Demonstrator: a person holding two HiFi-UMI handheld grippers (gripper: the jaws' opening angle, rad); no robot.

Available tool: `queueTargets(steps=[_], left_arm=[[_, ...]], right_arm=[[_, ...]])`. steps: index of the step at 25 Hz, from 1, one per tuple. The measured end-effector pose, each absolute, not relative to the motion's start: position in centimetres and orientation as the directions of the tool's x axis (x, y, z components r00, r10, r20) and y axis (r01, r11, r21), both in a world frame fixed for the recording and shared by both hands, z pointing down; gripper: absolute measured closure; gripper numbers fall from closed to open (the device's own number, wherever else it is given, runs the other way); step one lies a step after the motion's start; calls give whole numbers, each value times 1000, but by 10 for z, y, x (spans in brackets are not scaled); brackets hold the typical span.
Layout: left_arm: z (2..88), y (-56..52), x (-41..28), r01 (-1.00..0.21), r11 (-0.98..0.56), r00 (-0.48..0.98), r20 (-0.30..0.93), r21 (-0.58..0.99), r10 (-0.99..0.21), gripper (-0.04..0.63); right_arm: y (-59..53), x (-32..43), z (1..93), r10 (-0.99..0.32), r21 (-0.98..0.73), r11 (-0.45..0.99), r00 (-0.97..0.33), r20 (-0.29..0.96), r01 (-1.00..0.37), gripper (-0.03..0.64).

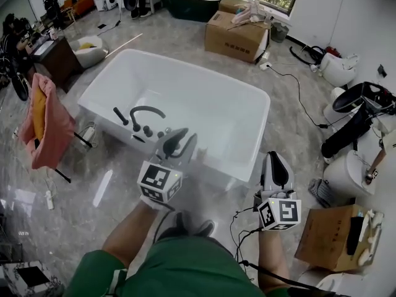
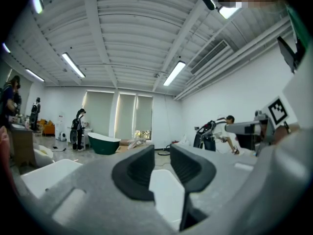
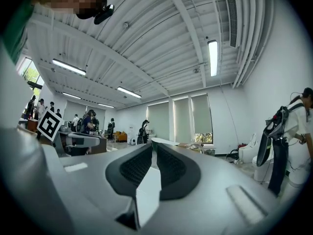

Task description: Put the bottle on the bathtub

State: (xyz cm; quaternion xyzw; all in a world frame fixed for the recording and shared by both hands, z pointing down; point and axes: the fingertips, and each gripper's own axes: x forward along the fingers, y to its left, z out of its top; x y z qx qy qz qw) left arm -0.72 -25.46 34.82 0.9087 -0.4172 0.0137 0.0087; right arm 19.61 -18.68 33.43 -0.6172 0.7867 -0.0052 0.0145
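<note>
Head view: the person's left gripper (image 1: 184,136) sits over the near rim of a white rectangular freestanding bathtub (image 1: 185,67), close to a black curved faucet (image 1: 146,111) mounted on that rim, while the right gripper (image 1: 276,158) is held just off the tub's near corner. Both grippers' jaws are drawn nearly together and grasp nothing, the left pair leaving a slightly wider slit. The bottle cannot be made out in any view.
</note>
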Motion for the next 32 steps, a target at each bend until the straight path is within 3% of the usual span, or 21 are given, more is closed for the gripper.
queueTargets(steps=[32], left_arm=[[354, -245, 2, -775, -632, 630, 56, -24, -775, 497]], right_arm=[[-180, 208, 338, -961, -23, 277, -277, -25, -961, 586]])
